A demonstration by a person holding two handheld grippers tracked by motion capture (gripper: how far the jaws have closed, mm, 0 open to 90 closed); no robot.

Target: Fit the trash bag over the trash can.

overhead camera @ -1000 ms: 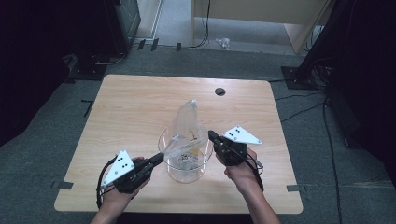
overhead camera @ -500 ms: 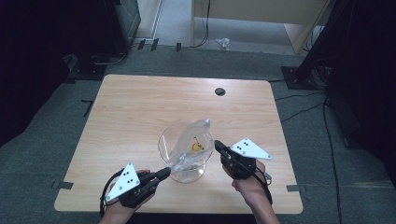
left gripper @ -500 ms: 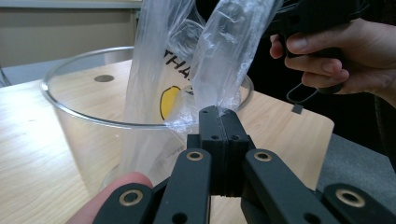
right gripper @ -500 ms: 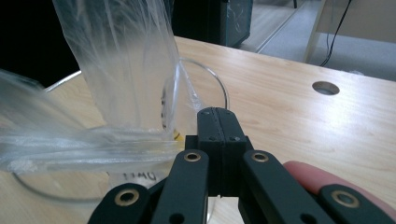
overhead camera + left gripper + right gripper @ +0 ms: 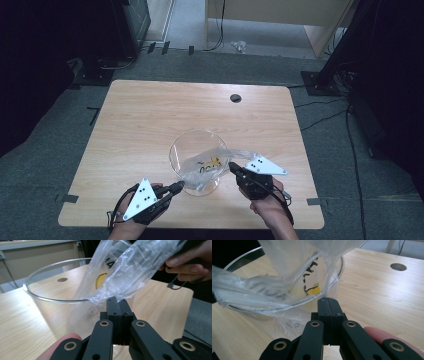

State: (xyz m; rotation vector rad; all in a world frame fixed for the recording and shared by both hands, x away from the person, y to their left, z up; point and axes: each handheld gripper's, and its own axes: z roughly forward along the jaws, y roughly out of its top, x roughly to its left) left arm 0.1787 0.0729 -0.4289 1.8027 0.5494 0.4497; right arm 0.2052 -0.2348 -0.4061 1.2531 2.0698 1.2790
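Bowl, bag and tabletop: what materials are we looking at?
Bowl: clear glass or hard plastic, glossy; smooth see-through rim. Bag: thin clear plastic film, crinkled and shiny, with black and yellow print. Table: pale wood or wood-look laminate, matte, grain lines visible.

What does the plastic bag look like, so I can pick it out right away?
On the wooden table, look to the near edge, where a clear glass bowl stands between the two tools. The plastic bag drapes over the bowl's rim, one edge pinched by each tool. Unlike the smooth, rigid bowl, it is crinkled, limp film with black lettering and a yellow mark.
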